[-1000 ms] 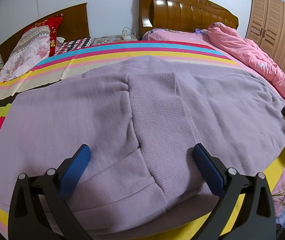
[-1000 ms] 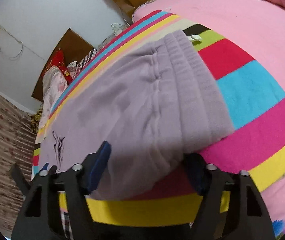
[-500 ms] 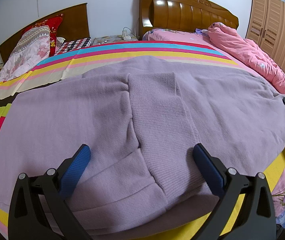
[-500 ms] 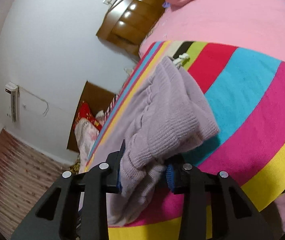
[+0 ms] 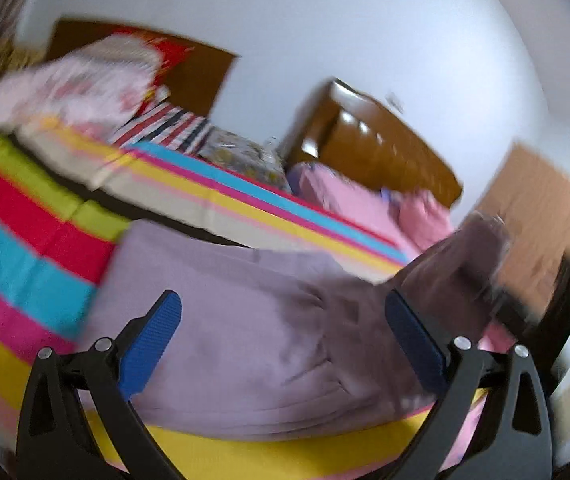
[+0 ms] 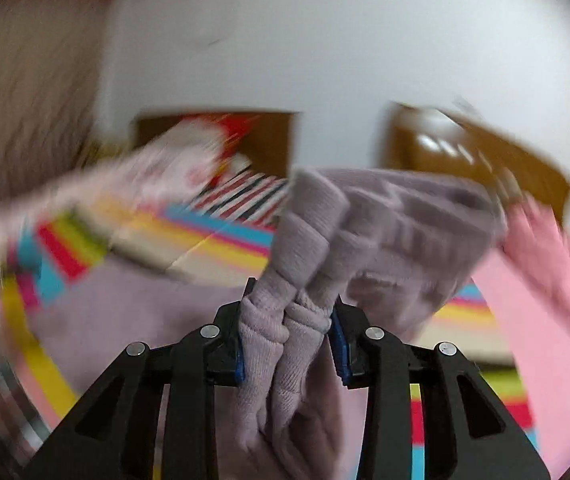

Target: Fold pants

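The lilac knit pants lie on the striped bedspread. My left gripper is open and empty, its blue pads either side of the cloth, low over the near edge. My right gripper is shut on a bunched ribbed end of the pants and holds it lifted off the bed. In the left wrist view that raised end hangs at the right with the right gripper's dark body below it. Both views are motion-blurred.
Two wooden headboards stand against the white wall. Patterned pillows lie at the far left. A pink quilt covers the right bed. A wooden wardrobe stands at the right.
My right gripper, shut on the pants' end, has lifted it and swung it up over the bed. My left gripper has tilted and shifted, staying open.
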`<state>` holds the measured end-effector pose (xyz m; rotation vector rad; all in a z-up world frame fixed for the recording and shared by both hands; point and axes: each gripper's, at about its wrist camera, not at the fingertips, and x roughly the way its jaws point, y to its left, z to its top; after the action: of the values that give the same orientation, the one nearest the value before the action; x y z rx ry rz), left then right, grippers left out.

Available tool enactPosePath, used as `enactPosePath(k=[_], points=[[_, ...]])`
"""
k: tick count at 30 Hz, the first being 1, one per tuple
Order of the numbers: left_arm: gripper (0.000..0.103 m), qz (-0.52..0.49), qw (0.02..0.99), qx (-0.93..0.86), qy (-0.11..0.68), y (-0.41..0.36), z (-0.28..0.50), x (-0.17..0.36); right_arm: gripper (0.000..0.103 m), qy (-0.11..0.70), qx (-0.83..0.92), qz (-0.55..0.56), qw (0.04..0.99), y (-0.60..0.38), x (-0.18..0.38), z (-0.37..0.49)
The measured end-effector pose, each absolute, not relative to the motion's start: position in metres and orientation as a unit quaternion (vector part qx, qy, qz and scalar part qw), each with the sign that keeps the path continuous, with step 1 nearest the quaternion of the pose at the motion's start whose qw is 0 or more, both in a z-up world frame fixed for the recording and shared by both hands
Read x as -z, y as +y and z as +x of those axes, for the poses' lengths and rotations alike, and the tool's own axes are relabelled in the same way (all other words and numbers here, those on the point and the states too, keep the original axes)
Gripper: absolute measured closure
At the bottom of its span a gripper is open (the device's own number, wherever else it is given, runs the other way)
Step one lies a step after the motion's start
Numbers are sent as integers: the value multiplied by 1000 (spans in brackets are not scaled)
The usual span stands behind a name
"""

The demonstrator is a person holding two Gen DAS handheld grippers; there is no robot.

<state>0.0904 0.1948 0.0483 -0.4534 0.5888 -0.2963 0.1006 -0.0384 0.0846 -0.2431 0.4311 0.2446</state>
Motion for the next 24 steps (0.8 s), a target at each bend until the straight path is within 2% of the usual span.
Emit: enactPosePath(k=[1, 5, 7, 16, 24], points=[[2, -247, 915, 133, 290, 214, 89, -44, 67, 220, -142, -191, 946, 6, -67, 100], [2, -293, 894, 132, 313, 244, 82, -27, 71, 256, -191, -353, 879, 93, 13, 74], [2, -291, 884, 154, 332, 242, 82, -21, 71, 228, -165, -407, 869, 106, 43, 63], [2, -321, 788, 305, 428, 172, 146, 0, 75, 145, -126, -372, 908, 81, 26, 51], [2, -307, 741, 310, 511, 116, 218, 36, 73, 159, -140, -398, 893, 81, 38, 46]])
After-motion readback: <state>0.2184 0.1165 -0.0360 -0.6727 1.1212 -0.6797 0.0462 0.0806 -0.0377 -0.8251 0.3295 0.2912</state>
